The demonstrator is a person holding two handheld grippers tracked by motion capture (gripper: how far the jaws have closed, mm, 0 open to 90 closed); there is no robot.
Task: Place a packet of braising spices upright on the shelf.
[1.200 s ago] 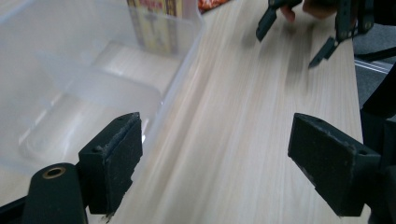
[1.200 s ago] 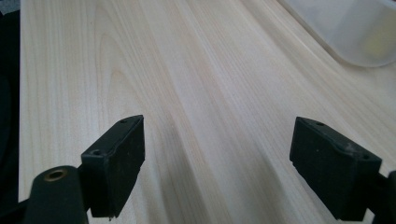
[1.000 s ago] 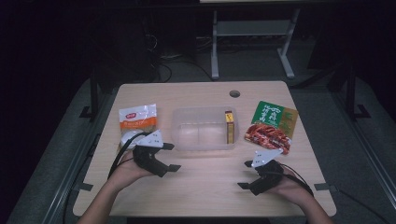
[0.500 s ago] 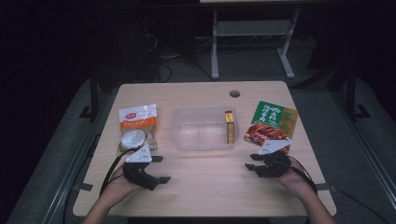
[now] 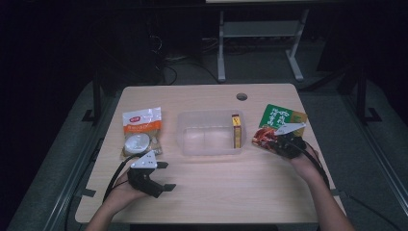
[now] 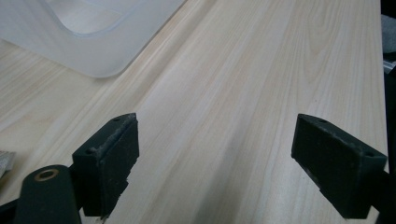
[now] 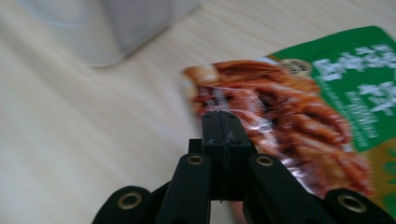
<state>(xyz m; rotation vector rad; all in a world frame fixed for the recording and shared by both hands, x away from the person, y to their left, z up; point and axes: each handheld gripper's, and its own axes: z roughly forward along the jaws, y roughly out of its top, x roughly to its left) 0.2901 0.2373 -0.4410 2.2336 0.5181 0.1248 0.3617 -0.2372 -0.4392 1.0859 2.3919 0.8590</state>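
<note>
Your right gripper [image 5: 278, 142] at the frame's right, fingers just closed tight on the green snack packet's [image 5: 280, 120] lower edge, your left gripper [image 5: 163, 176] at lower left, fingers wide open over bare bench [image 5: 231, 187], holding nothing.

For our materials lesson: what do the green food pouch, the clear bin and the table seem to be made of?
Green food pouch: glossy plastic film, judging by glare on its print. Clear bin: frosted translucent plastic; the table shows through. Table: pale wood or wood-look laminate, matte, with straight grain lines.
</note>
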